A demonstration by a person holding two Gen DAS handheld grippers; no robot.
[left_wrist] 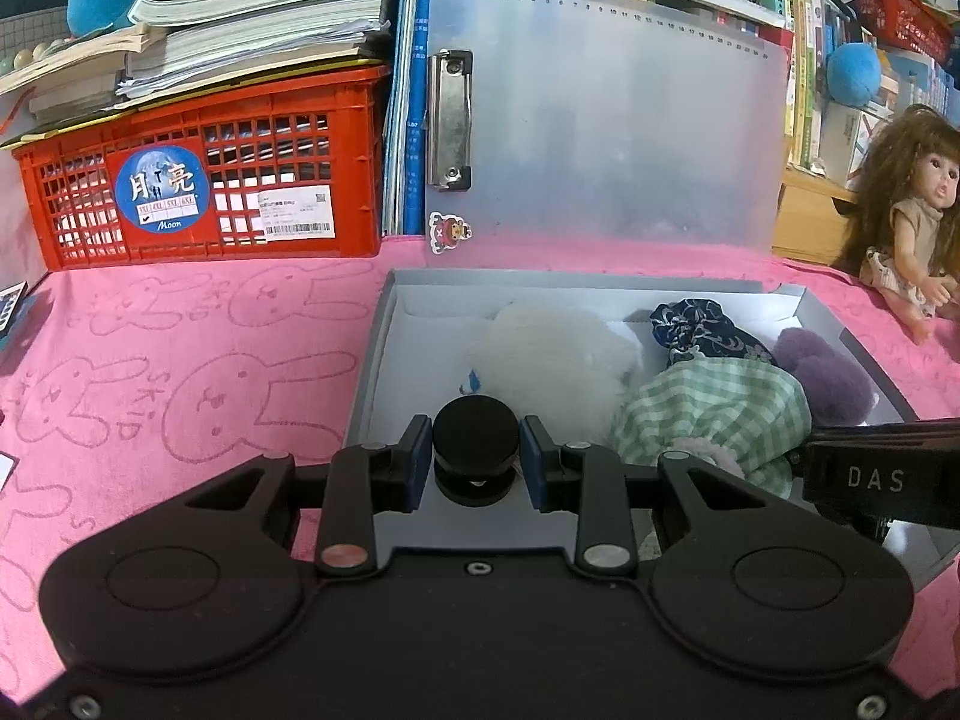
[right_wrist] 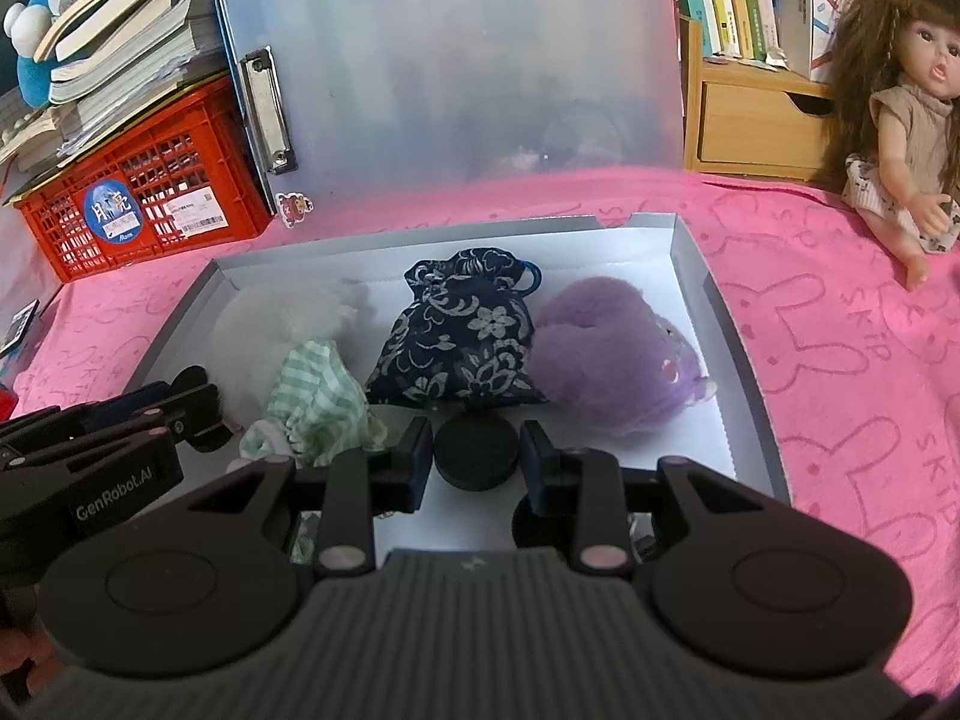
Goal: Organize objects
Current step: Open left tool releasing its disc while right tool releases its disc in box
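A shallow grey box [left_wrist: 367, 354] [right_wrist: 696, 258] lies on the pink cloth. It holds a white plush [left_wrist: 558, 354] [right_wrist: 264, 318], a green checked cloth item [left_wrist: 714, 414] [right_wrist: 315, 396], a dark blue floral pouch [left_wrist: 702, 330] [right_wrist: 462, 342] and a purple plush [left_wrist: 828, 372] [right_wrist: 606, 354]. My left gripper [left_wrist: 477, 456] is over the box's near left part, its fingers close on either side of a black round puck [left_wrist: 476, 444]. My right gripper [right_wrist: 477, 456] is over the box's near edge, its fingers close beside a black round puck [right_wrist: 476, 450]. Each gripper shows in the other's view.
A translucent clipboard [left_wrist: 600, 120] [right_wrist: 456, 72] stands behind the box. A red crate [left_wrist: 198, 180] [right_wrist: 138, 198] under stacked books is back left. A doll [left_wrist: 912, 222] [right_wrist: 900, 120] sits at the right, by a wooden drawer unit [right_wrist: 756, 114]. Pink bunny-print cloth [left_wrist: 180, 360] covers the table.
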